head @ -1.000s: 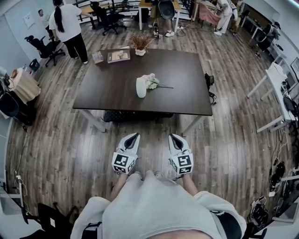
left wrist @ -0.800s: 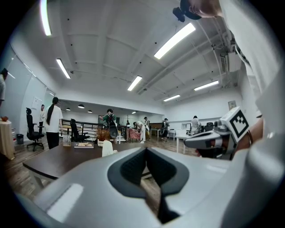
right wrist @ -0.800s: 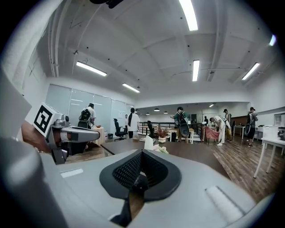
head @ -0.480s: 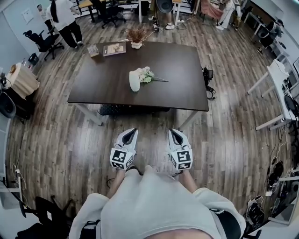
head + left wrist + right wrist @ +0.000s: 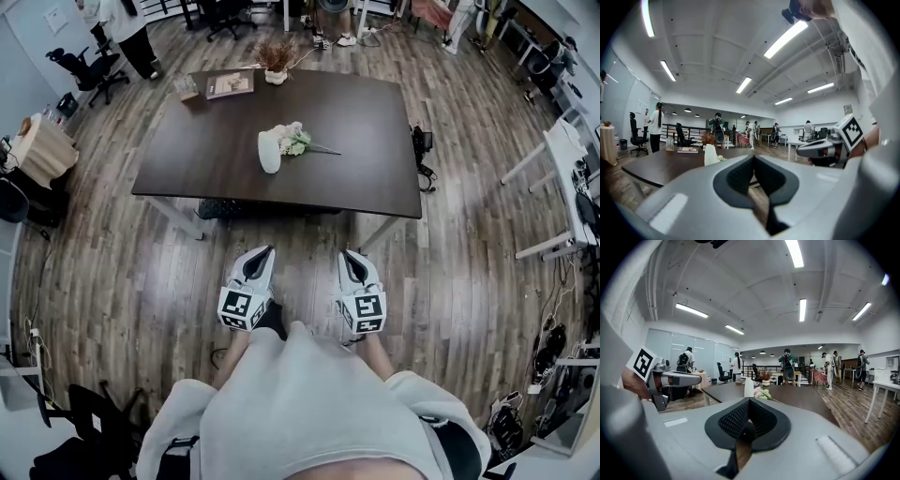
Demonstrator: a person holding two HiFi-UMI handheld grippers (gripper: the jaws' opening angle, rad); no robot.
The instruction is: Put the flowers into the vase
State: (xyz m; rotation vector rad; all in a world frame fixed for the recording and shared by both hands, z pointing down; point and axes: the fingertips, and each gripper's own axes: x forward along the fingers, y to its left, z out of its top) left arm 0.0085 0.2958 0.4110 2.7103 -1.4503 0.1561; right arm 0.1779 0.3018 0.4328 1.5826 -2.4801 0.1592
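A white vase (image 5: 269,153) stands upright near the middle of the dark table (image 5: 366,178). A bunch of pale flowers (image 5: 292,139) lies flat right beside it, its stem pointing right. The vase (image 5: 710,154) and the flowers (image 5: 761,393) also show far off in both gripper views. My left gripper (image 5: 263,254) and right gripper (image 5: 350,258) hover side by side over the floor, well short of the table's near edge. Both are shut with nothing between the jaws.
On the table's far side are a potted dried plant (image 5: 276,62) and a book (image 5: 230,84). A small round side table (image 5: 42,150) stands at left, white desks (image 5: 562,155) at right, and office chairs (image 5: 89,70) and people stand beyond the table.
Both grippers and my view have drifted a little toward the table; the table now sits higher and slightly larger in the head view. Both grippers stay shut.
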